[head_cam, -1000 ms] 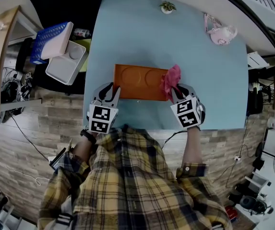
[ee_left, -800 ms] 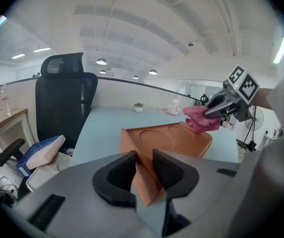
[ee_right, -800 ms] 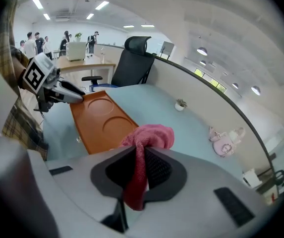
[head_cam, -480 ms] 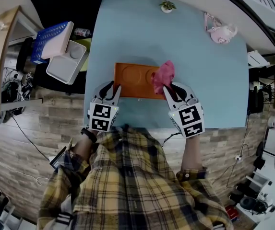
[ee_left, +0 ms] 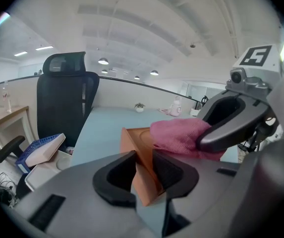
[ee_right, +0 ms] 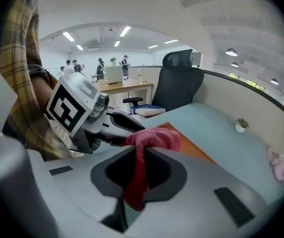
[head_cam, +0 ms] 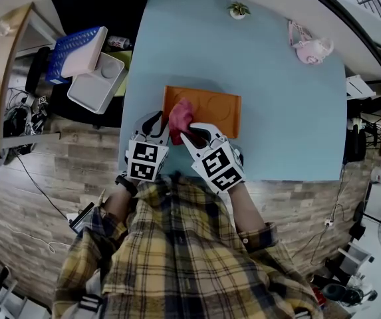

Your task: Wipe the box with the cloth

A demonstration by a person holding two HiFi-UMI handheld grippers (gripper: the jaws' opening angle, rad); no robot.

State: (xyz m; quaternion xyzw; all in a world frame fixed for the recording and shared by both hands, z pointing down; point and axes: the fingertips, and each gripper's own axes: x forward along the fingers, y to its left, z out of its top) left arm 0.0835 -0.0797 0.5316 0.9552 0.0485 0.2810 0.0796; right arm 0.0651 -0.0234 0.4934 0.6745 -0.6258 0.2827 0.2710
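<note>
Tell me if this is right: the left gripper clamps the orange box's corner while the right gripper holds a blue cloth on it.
The cloth is pink, not blue, as the right gripper view shows: the right gripper holds a pink cloth on the box.

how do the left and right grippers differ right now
The left gripper clamps the near left corner of the orange box; the right gripper pinches the pink cloth. The left gripper points straight ahead; the right gripper slants leftward. Both are shut on something.
</note>
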